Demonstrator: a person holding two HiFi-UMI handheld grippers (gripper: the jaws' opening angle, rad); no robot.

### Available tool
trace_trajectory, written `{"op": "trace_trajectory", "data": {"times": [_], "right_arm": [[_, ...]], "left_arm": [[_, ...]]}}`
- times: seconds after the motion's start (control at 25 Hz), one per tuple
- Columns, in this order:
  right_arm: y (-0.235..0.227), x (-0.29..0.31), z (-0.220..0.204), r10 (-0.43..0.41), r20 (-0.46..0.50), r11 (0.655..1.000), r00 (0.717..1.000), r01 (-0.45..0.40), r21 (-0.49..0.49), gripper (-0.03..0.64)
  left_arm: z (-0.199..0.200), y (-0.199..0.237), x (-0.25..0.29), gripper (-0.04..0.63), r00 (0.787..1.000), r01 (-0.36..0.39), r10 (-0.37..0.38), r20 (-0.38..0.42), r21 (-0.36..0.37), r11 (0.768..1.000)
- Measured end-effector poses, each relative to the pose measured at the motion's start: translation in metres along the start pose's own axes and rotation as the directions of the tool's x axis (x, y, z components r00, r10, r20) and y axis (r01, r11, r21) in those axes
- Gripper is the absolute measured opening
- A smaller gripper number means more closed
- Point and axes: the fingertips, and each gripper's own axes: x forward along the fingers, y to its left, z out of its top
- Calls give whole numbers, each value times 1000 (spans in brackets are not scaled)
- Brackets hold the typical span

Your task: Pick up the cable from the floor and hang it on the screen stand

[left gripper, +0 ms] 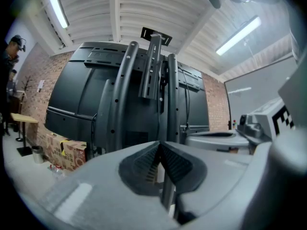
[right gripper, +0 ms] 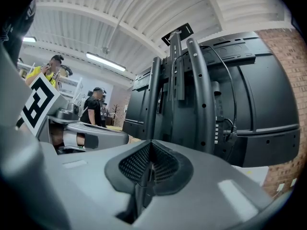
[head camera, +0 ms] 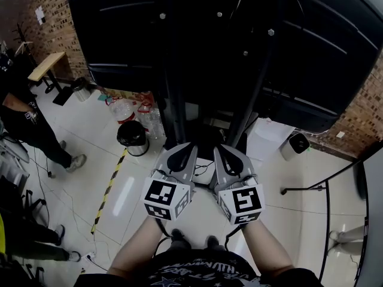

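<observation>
Hovering side by side, grey left gripper and right gripper, both pinched closed and empty, face the black metal screen stand; thin black cable lies on the floor by its base.

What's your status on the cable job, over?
Left gripper and right gripper shut, empty. Thin cable on floor by screen stand base. Nothing blocking.

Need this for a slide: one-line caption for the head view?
Both shut, the left gripper and right gripper sit side by side, facing the screen stand.
</observation>
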Motion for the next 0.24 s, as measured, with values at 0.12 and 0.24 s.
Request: {"op": "trace_trajectory", "data": {"times": [0.12,0.24], "right_arm": [[1,3,1,0,0,1000,1000,0,-16,8],[3,7,2,1,-5,999,1000,-1,-39,8]], "left_arm": [[-2,2,0,5,1000,3,-3,-8,2,1000],[-3,7,-1,5,1000,2,-2,-13,1,1000]]}}
